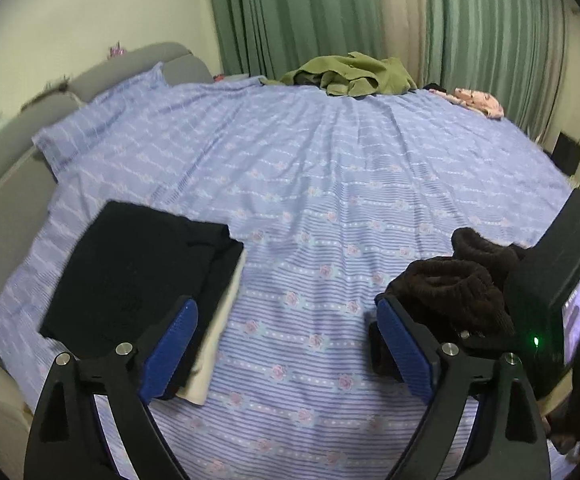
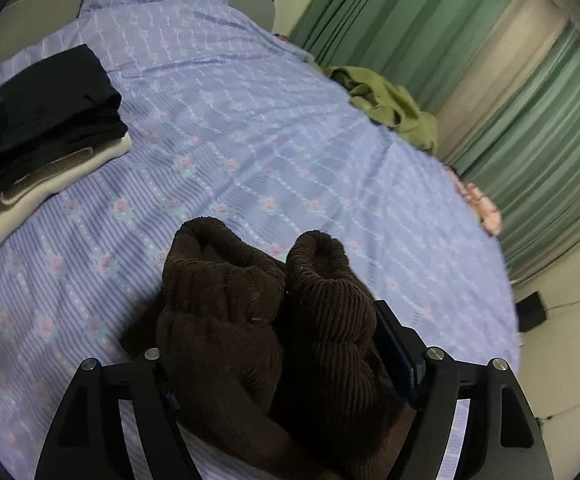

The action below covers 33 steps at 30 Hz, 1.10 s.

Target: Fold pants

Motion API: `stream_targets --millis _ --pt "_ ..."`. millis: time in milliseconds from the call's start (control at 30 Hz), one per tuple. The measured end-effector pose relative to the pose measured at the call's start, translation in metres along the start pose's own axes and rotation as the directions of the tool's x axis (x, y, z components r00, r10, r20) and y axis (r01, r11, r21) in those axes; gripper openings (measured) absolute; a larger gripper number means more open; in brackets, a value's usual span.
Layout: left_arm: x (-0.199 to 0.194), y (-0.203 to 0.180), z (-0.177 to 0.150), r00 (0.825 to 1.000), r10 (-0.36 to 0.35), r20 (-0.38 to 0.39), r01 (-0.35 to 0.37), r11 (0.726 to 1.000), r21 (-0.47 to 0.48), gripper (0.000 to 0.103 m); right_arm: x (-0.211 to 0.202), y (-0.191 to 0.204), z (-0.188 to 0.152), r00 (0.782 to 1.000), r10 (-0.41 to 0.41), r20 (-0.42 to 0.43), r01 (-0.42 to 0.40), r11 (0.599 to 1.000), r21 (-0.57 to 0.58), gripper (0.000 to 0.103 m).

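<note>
Dark brown corduroy pants (image 2: 266,320) are bunched up between the fingers of my right gripper (image 2: 286,360), which is shut on them above the bed. The same pants show in the left wrist view (image 1: 449,288) at the right, beside the black right gripper body. My left gripper (image 1: 286,352) is open and empty, its blue pads (image 1: 170,344) wide apart over the blue flowered sheet (image 1: 309,200).
A folded stack of black and cream clothes (image 1: 138,276) lies left on the bed, also in the right wrist view (image 2: 46,128). A green garment (image 1: 349,74) and a pink one (image 1: 477,100) lie at the far edge by green curtains (image 1: 489,20).
</note>
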<state>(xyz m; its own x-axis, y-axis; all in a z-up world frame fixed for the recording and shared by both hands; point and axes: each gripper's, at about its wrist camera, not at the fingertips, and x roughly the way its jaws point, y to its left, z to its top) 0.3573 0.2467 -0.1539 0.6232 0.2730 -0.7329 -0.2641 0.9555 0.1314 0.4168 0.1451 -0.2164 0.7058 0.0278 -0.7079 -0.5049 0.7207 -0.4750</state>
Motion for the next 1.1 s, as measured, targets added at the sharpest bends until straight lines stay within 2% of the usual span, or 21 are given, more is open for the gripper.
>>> stream_targets --millis 33,133,200,333,400,467,567,600,733,800,867,1000,1100 --pt "-0.002 -0.003 0.001 1.000 0.021 0.009 -0.021 1.000 0.016 0.092 -0.003 0.000 0.000 1.000 -0.009 0.002 0.009 1.000 -0.003 0.089" --pt "-0.007 -0.003 0.002 0.997 0.067 0.024 -0.067 0.998 0.017 0.091 -0.012 0.003 0.002 1.000 0.007 0.011 -0.007 1.000 -0.015 0.096" --pt "-0.009 0.003 0.003 0.997 0.076 0.008 -0.076 0.997 0.000 0.092 -0.024 0.010 0.003 0.998 0.019 0.065 -0.016 0.999 -0.050 0.099" --pt "-0.019 0.013 0.008 1.000 0.008 0.001 -0.008 0.999 -0.051 0.092 -0.044 0.006 0.002 0.995 0.046 0.094 -0.046 0.999 -0.004 0.099" --pt "-0.023 0.010 0.010 0.999 -0.036 0.010 0.037 0.997 -0.063 0.092 -0.058 -0.012 -0.012 0.992 0.055 0.117 -0.065 0.995 0.082 0.099" --pt "-0.024 0.000 0.013 0.992 -0.123 0.011 0.124 0.990 -0.074 0.092 -0.067 -0.030 -0.029 0.989 0.067 0.128 -0.088 0.982 0.165 0.099" --pt "-0.014 -0.026 0.013 0.974 -0.225 -0.007 0.224 0.972 -0.064 0.092 -0.070 -0.069 -0.070 0.990 0.122 0.077 -0.141 0.927 0.346 0.100" --pt "-0.009 -0.036 0.013 0.969 -0.246 -0.014 0.245 0.968 -0.053 0.092 -0.069 -0.086 -0.091 0.988 0.147 0.054 -0.156 0.896 0.416 0.100" --pt "0.014 -0.086 0.010 0.939 -0.341 -0.053 0.342 0.940 0.010 0.092 -0.060 -0.122 -0.148 0.986 0.161 -0.035 -0.115 0.827 0.551 0.100" --pt "0.027 -0.110 0.010 0.932 -0.354 -0.075 0.358 0.933 0.048 0.091 -0.050 -0.137 -0.176 0.983 0.163 -0.089 -0.081 0.804 0.589 0.100" --pt "0.039 -0.133 0.011 0.936 -0.340 -0.094 0.349 0.932 0.098 0.090 -0.042 -0.145 -0.193 0.979 0.167 -0.120 -0.059 0.785 0.617 0.100" --pt "0.066 -0.161 0.009 0.933 -0.322 -0.160 0.344 0.929 0.139 0.084 -0.023 -0.155 -0.222 0.961 0.247 -0.125 -0.089 0.702 0.707 0.100" --pt "0.090 -0.173 0.006 0.920 -0.313 -0.238 0.347 0.931 0.115 0.079 -0.008 -0.153 -0.230 0.951 0.289 -0.114 -0.118 0.677 0.727 0.099"
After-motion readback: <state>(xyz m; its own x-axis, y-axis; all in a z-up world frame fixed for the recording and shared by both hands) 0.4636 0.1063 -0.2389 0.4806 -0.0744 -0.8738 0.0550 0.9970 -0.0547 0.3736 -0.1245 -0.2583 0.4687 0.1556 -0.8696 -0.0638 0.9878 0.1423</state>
